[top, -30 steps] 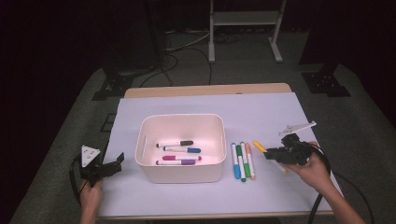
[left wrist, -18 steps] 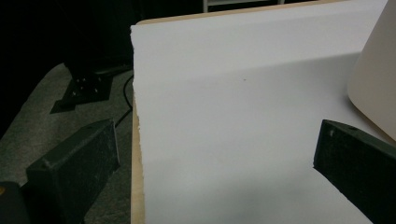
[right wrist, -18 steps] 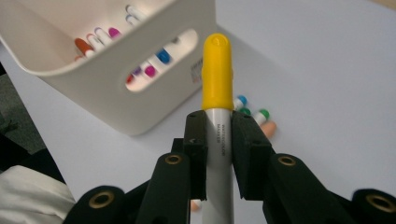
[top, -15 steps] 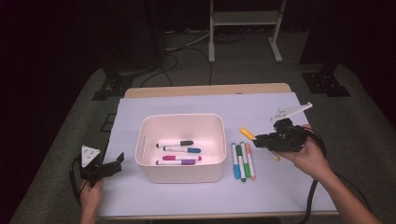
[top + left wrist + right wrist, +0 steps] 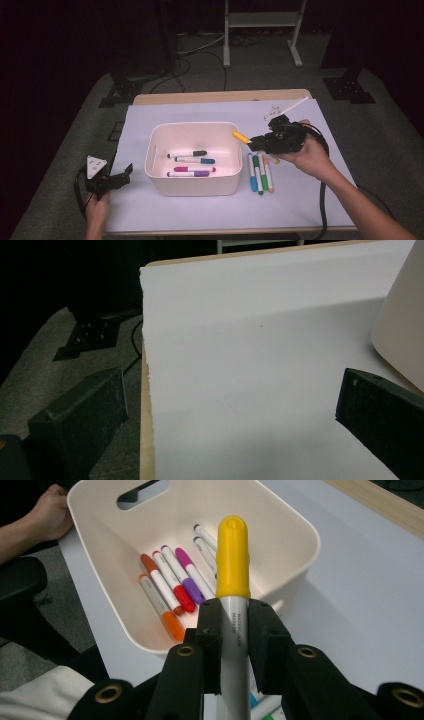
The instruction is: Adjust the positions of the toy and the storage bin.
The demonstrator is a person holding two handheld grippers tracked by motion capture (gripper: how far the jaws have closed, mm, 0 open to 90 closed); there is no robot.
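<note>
1. The right gripper [image 5: 234, 630] has its fingers [image 5: 210, 645] clenched on a yellow-capped marker [image 5: 232, 565], held above the right rim of the white bin [image 5: 155, 165]
2. The left gripper [image 5: 122, 172] rests at the worktop's [image 5: 260, 365] near-left edge, fingers [image 5: 80, 415] spread wide, holding nothing

Right gripper [image 5: 252, 141] clamping yellow marker [image 5: 240, 136], hovering just over right rim of white bin [image 5: 190, 187]; nothing standing between marker tip and bin opening. Bin floor partly taken by loose markers [image 5: 190, 160], far half lying open. Three markers [image 5: 260, 172] lying on sheet beside bin's right wall, seemingly under gripper. Left gripper [image 5: 116, 179] sitting apart from bin, jaws gaping over bare sheet.
</note>
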